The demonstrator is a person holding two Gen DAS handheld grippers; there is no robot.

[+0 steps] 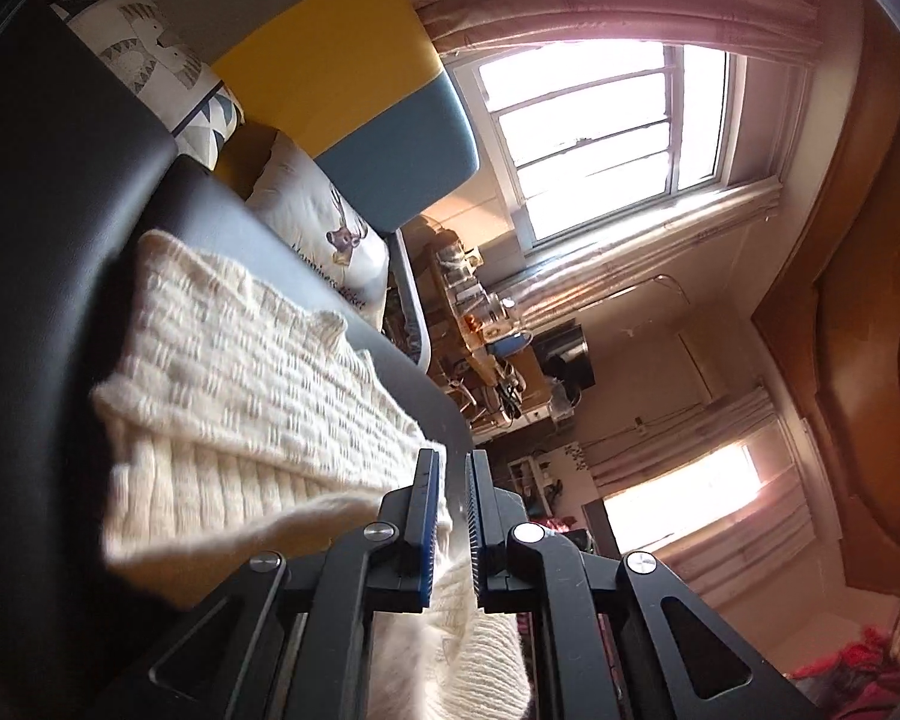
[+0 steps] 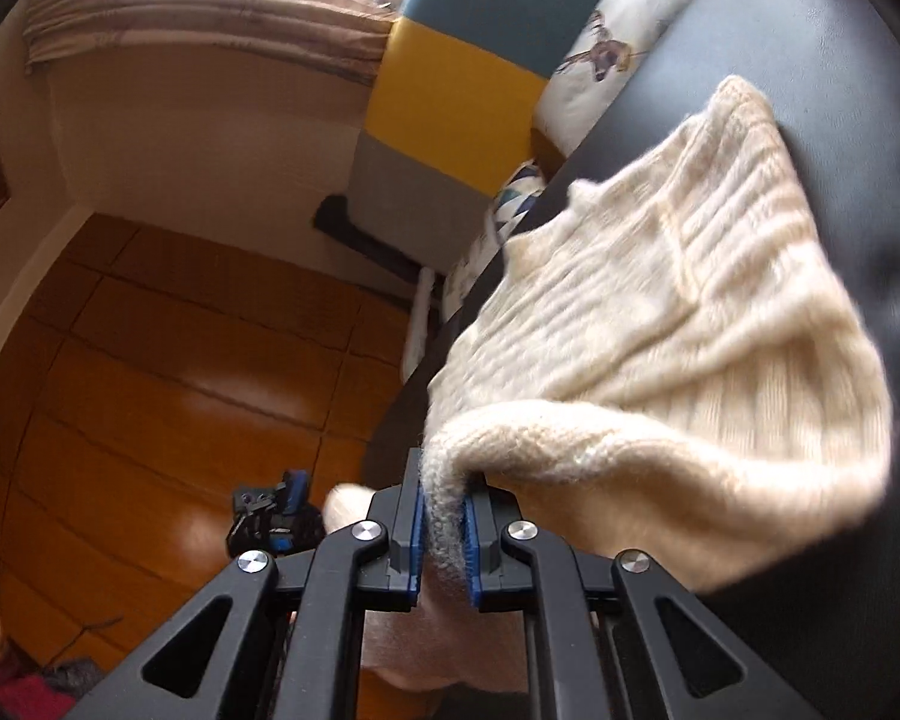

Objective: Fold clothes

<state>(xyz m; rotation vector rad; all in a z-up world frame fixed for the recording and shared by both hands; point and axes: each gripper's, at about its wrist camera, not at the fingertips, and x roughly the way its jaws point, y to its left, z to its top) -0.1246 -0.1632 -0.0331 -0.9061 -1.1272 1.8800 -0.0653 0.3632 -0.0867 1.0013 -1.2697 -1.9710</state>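
Observation:
A cream knitted sweater (image 1: 258, 384) lies on a black padded surface (image 1: 60, 228), partly folded over itself. My left gripper (image 1: 453, 468) is shut on a fold of its near edge; cream knit runs between the blue pads (image 1: 426, 516). In the right wrist view the same sweater (image 2: 678, 324) spreads over the black surface (image 2: 840, 90), and my right gripper (image 2: 444, 480) is shut on a thick rolled edge of it. The left gripper (image 2: 276, 516) shows small at lower left of that view.
Printed cushions (image 1: 324, 234) and a yellow, blue and grey panel (image 1: 354, 72) stand at the far end of the black surface. A cluttered table (image 1: 486, 336) sits under the window. Wooden floor (image 2: 168, 372) lies beside the surface, with a person's edge at the lower left corner.

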